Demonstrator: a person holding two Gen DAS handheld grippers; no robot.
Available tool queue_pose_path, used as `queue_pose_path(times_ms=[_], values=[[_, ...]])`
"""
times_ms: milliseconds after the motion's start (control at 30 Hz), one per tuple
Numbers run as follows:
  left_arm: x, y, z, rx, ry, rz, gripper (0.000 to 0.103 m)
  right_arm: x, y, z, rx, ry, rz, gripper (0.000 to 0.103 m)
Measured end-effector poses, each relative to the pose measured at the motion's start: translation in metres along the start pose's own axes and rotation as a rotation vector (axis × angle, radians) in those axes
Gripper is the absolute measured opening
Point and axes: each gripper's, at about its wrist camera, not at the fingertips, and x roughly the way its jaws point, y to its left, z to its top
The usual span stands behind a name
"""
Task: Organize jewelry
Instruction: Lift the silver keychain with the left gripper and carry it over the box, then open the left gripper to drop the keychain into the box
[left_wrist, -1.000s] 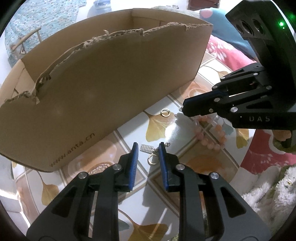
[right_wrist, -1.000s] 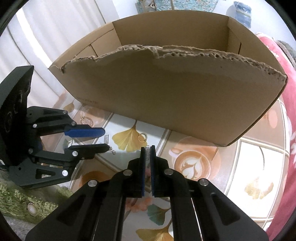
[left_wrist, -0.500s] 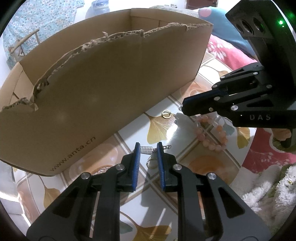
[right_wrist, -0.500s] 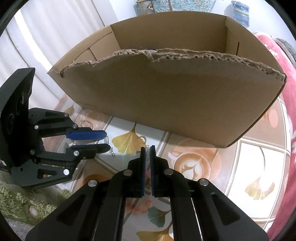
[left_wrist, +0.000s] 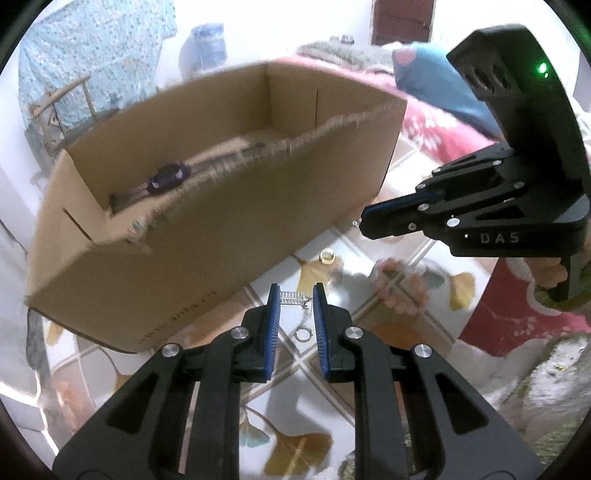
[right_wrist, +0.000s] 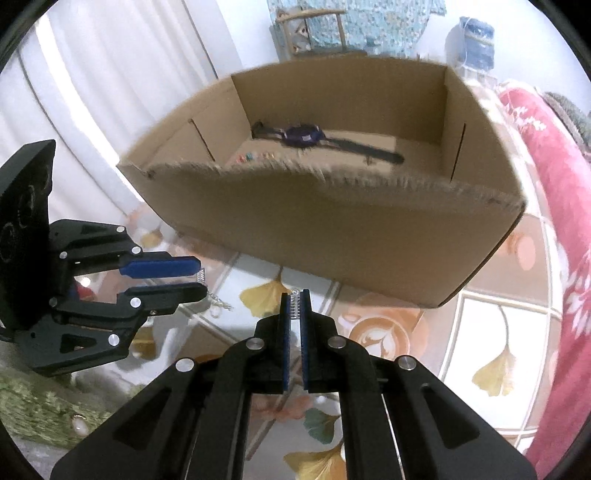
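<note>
Both grippers have risen from the tabletop since a second ago, and each carries a silver earring. The interior of the cardboard box (right_wrist: 332, 221), hidden behind its torn front wall a second ago, is now visible from both wrist views.

The left gripper (left_wrist: 294, 295) holds a silver bar earring (left_wrist: 291, 297) crosswise between its blue pads; its jaws have just been closing to a narrow gap and the bar spans it. The short chain and ring (left_wrist: 303, 335) hang below the tips. The right gripper (right_wrist: 295, 299) is clamped fully on a matching bar earring (right_wrist: 294, 308), which stands upright between the pads.

Judgement: both pickups look complete, and the next step is carrying the pair over the box's front wall.

Inside the box lie a purple wristwatch (right_wrist: 303, 134) and a row of small coloured studs (right_wrist: 255, 157). A gold ring (left_wrist: 327, 255) and a pink bead bracelet (left_wrist: 400, 291) remain on the ginkgo-patterned tablecloth (right_wrist: 491, 332).

Legible writing: "DAS" on the right gripper's body. The print on the box front is too blurred to read now.
</note>
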Motion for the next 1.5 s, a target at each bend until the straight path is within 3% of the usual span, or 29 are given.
queue_pose_path(times_ms=[233,400,500,567,833,933,1300,1500], values=[[-0.052,0.008,0.021,-0.004,-0.153,-0.006,0.017,-0.046,0.018,0.022,-0.034,-0.118,0.019,0.005],[-0.077,0.022,0.043,0.02,-0.25,0.067,0.017,-0.073,0.028,0.058,-0.101,-0.227,0.039,0.005],[-0.072,0.037,0.054,0.01,-0.242,0.099,0.017,-0.069,0.027,0.082,-0.129,-0.255,0.039,0.005],[-0.056,0.053,0.058,-0.025,-0.197,0.088,0.017,-0.058,0.021,0.098,-0.129,-0.235,0.038,0.005],[-0.011,0.089,0.056,-0.128,-0.061,0.051,0.018,0.021,-0.009,0.135,-0.073,-0.005,-0.005,0.005],[-0.004,0.094,0.054,-0.147,-0.046,0.044,0.027,0.032,-0.018,0.138,-0.038,0.013,0.004,0.006],[-0.039,0.1,0.046,-0.186,-0.15,0.077,0.041,-0.011,-0.037,0.131,0.055,-0.117,-0.012,0.021],[-0.075,0.108,0.026,-0.249,-0.212,0.139,0.047,-0.055,-0.038,0.099,0.094,-0.215,-0.043,0.03]])
